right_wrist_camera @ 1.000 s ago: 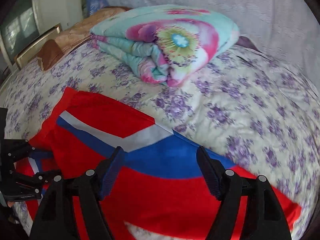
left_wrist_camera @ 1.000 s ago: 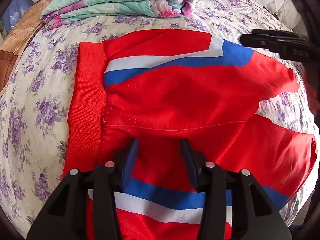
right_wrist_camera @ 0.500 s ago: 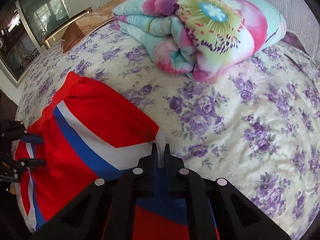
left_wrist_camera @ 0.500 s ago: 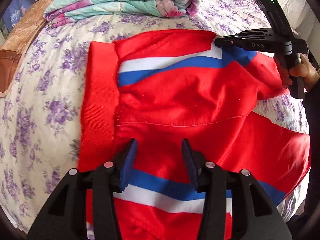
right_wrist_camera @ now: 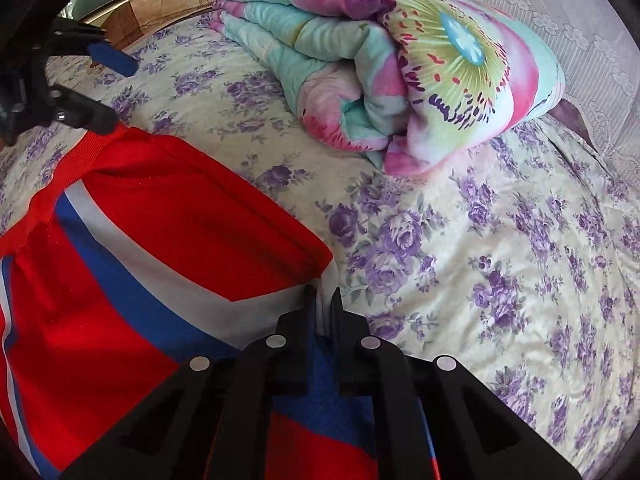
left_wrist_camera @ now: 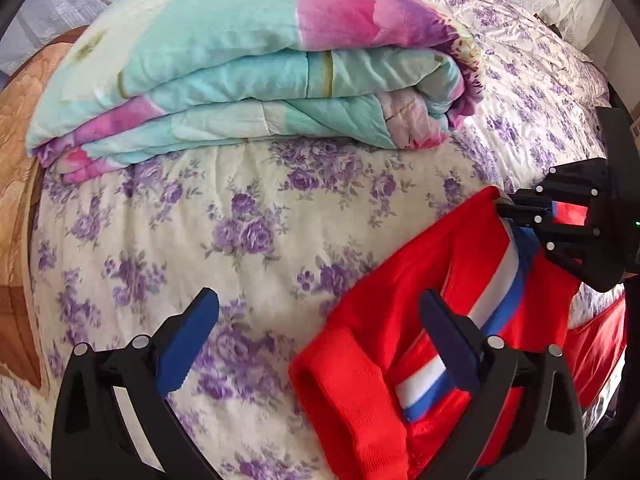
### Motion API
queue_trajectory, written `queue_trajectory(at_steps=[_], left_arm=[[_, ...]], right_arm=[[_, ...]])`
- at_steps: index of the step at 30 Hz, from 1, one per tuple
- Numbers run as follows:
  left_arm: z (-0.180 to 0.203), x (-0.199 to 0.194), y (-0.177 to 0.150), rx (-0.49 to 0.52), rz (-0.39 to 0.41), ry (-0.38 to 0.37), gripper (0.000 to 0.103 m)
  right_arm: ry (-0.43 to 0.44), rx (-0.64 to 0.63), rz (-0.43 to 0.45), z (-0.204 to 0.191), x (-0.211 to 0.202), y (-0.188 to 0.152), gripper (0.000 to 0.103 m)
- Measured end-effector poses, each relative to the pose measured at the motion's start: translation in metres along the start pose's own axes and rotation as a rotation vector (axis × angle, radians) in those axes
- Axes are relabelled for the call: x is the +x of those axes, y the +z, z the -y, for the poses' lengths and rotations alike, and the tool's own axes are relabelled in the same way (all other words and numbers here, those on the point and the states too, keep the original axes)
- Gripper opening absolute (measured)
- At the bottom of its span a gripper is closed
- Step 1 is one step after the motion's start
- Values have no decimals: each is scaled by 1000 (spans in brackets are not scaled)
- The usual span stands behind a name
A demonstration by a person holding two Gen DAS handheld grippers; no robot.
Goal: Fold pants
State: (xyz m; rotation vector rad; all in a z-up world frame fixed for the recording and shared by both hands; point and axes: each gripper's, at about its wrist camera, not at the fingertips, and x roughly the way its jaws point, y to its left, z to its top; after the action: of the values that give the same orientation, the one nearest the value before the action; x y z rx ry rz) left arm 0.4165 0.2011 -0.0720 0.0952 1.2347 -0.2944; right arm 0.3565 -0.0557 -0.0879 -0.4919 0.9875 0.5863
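The red pants [right_wrist_camera: 168, 240] with white and blue stripes lie on the flowered bed; in the left wrist view they [left_wrist_camera: 384, 328] sit at the lower right, waistband toward me. My right gripper [right_wrist_camera: 323, 300] is shut on the far edge of the pants at the white stripe; it also shows in the left wrist view [left_wrist_camera: 516, 210]. My left gripper [left_wrist_camera: 320, 316] is open wide, its right finger over the waistband corner and its left finger over bare sheet. It shows in the right wrist view [right_wrist_camera: 108, 88] at the waistband's far corner.
A folded turquoise and pink quilt [left_wrist_camera: 248, 68] lies at the back of the bed, also in the right wrist view [right_wrist_camera: 400, 60]. The purple-flowered sheet [left_wrist_camera: 192, 232] spreads between quilt and pants. A brown headboard [left_wrist_camera: 16, 160] is at the left.
My right gripper closed on the pants' far edge and holds it. My left gripper moved left off the pants to the waistband corner and opened wider.
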Motion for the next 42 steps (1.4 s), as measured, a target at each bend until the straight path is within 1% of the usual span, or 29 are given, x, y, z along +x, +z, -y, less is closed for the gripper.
queue_trajectory(at_steps=[2, 3, 5, 6, 7, 8, 9, 10, 11, 12, 13, 15, 16, 18, 20, 21, 22, 23, 24, 26, 28, 30, 32, 34, 36, 39, 42], left_arm=[[-1, 12, 4, 26, -44, -113, 98], [0, 17, 4, 52, -58, -145, 98], [5, 28, 1, 97, -89, -167, 98], [7, 35, -1, 107, -115, -193, 98], [9, 40, -4, 110, -119, -196, 98], [12, 40, -7, 115, -99, -183, 98], [17, 37, -11, 131, -72, -185, 91], [21, 31, -16, 156, -40, -191, 68], [24, 27, -19, 176, -17, -224, 56], [25, 22, -23, 186, -4, -280, 26], [25, 19, -26, 194, 0, -310, 15], [29, 10, -32, 216, 36, -284, 14], [31, 6, -35, 220, 48, -282, 14], [33, -3, -37, 220, 82, -278, 13], [31, -12, -35, 206, 115, -287, 13], [28, -15, -35, 196, 127, -292, 13], [26, -17, -35, 187, 134, -291, 13], [24, -19, -33, 177, 137, -288, 13], [23, -18, -33, 168, 134, -288, 13], [26, -18, -33, 165, 133, -273, 13], [27, -19, -33, 168, 139, -266, 13], [30, -26, -36, 167, 155, -261, 13], [27, -37, -41, 157, 172, -258, 13], [28, -52, -50, 168, 198, -255, 13], [34, -69, -64, 192, 226, -259, 13], [49, -92, -96, 233, 262, -254, 13], [62, -106, -140, 275, 277, -251, 13]], right_arm=[[22, 18, 5, 3, 0, -1, 9], [33, 27, 8, 5, 0, -2, 10], [44, 39, 15, 8, 0, -3, 10], [41, 37, 16, 7, 0, -3, 10], [33, 29, 17, 6, 1, -3, 10], [24, 22, 17, 4, 1, -3, 10], [18, 17, 17, 3, 1, -3, 10], [17, 16, 17, 3, 0, -3, 10], [19, 17, 16, 3, 0, -4, 10], [24, 21, 15, 5, 1, -3, 10], [30, 26, 12, 7, 1, -3, 11], [36, 31, 6, 11, -1, -2, 13], [41, 35, 2, 14, -2, 0, 15], [46, 52, 3, 22, -5, 3, 29], [32, 63, 3, 27, -5, 3, 36], [41, 70, -7, 28, -2, 2, 35], [61, 77, -13, 29, 1, 1, 28], [107, 84, -9, 29, 0, -1, 5], [148, 88, -10, 27, -2, -2, 6], [143, 62, -3, 21, -10, -4, 5], [145, 64, 13, 18, -23, -8, 5], [134, 63, 42, 15, -45, -11, 5], [97, 58, 89, 10, -72, -16, 5], [69, 67, 130, 1, -102, -24, 5], [42, 61, 169, -15, -131, -37, 5], [20, 30, 205, -60, -169, -66, 5], [45, 34, 206, -110, -188, -108, 5]])
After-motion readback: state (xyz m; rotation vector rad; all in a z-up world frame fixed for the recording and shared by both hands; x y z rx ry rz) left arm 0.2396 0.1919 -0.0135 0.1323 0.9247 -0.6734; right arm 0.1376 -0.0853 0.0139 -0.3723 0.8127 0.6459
